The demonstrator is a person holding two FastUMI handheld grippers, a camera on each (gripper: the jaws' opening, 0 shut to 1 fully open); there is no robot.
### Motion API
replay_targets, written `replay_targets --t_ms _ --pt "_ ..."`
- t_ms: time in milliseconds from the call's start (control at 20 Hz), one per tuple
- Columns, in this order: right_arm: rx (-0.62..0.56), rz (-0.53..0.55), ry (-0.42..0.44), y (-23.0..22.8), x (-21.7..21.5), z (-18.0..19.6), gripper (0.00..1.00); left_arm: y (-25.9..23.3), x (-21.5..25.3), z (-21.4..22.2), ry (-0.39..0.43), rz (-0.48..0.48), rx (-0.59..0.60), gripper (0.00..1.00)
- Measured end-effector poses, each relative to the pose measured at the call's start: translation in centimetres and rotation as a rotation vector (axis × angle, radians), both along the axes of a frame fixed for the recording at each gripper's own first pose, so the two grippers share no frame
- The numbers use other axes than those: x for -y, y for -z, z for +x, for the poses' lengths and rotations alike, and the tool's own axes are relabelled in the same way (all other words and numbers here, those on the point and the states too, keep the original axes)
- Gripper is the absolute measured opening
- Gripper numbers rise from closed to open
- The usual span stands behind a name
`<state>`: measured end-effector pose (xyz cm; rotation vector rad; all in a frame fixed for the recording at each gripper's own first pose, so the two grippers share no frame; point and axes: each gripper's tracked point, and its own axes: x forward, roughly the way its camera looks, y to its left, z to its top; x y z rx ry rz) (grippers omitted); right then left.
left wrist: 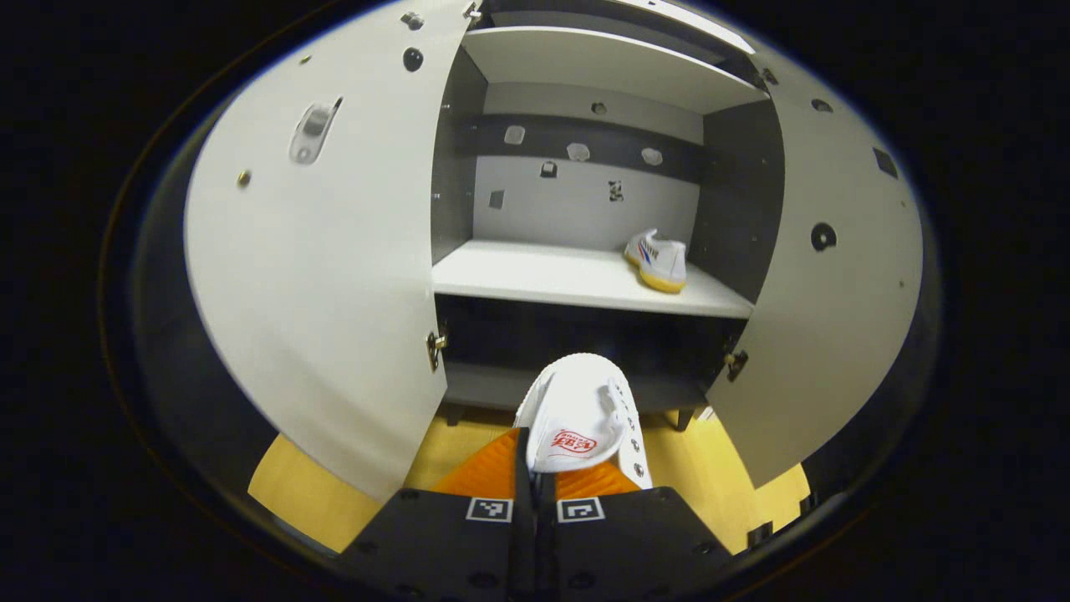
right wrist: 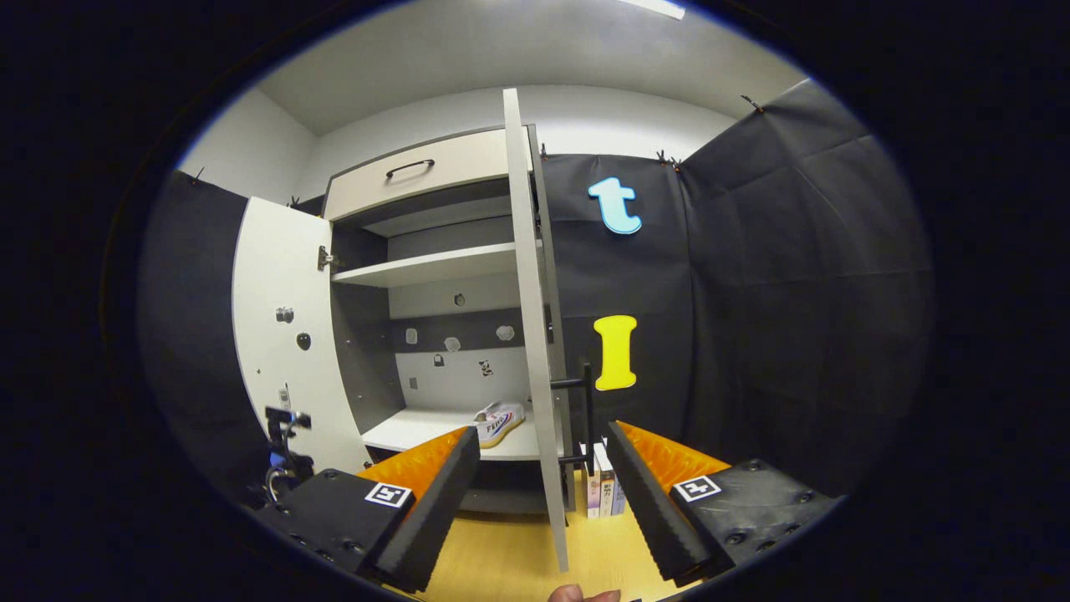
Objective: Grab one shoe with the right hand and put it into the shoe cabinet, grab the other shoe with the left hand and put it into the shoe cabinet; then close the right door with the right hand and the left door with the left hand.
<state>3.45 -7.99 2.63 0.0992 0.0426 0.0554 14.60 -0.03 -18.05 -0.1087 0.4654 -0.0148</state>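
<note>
Shoe cabinet [left wrist: 585,276] stands open in the left gripper view, seen head-on and from close by: its left door [left wrist: 318,251] and right door [left wrist: 827,293] swing wide to either side, and a pale shelf [left wrist: 535,276] crosses the middle with a dark compartment below it. The right gripper view takes the cabinet [right wrist: 435,334] from farther off and to one side, so it adds a drawer [right wrist: 418,171] with a dark handle on top, a higher shelf, the right door [right wrist: 535,334] edge-on with its bar handle, and a few books [right wrist: 603,492] on the wooden floor [right wrist: 501,560] beside the cabinet. One shoe [left wrist: 659,260] lies on the middle shelf at its right end, near the side wall; the right gripper view shows it too [right wrist: 500,420]. The other shoe [left wrist: 585,418], white with a red mark on the tongue, is clenched between the fingers of the left gripper [left wrist: 535,468], in front of the lower compartment and above the floor. The right gripper [right wrist: 543,493] has its fingers spread wide, holding nothing, with the right door's edge between them farther off. A fingertip [right wrist: 577,594] shows at the bottom edge of that view.
</note>
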Motion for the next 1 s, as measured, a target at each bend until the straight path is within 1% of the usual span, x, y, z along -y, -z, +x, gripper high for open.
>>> replay_targets --t_ms 100,250,350,450,600,850,1000 --pt "-0.018 -0.009 -0.01 0.8 -0.3 -0.4 0.98 -3.6 0.0 3.0 -0.017 0.007 0.044 0.05" --pt "-0.035 0.031 -0.017 1.4 -0.7 -0.8 0.98 -7.8 -0.5 7.9 -0.056 0.031 0.102 0.05" --pt "-0.048 0.015 -0.022 2.2 -0.8 -0.8 0.98 -9.5 -0.5 11.1 -0.069 0.039 0.119 0.05" --pt "-0.059 0.014 -0.03 2.5 -1.5 -0.8 0.98 -10.6 -0.2 14.2 -0.077 0.028 0.12 0.05" --pt "-0.073 0.037 -0.049 3.0 -3.0 -0.8 0.98 -11.0 -0.4 18.9 -0.081 0.05 0.108 0.05" --pt "-0.088 0.01 -0.06 3.9 -4.8 -0.6 0.98 -9.0 -0.9 25.6 -0.103 0.095 0.047 0.05" --pt "-0.094 -0.004 -0.03 4.1 -4.6 -0.2 0.98 -7.2 -1.2 28.9 -0.106 0.106 0.009 0.05"
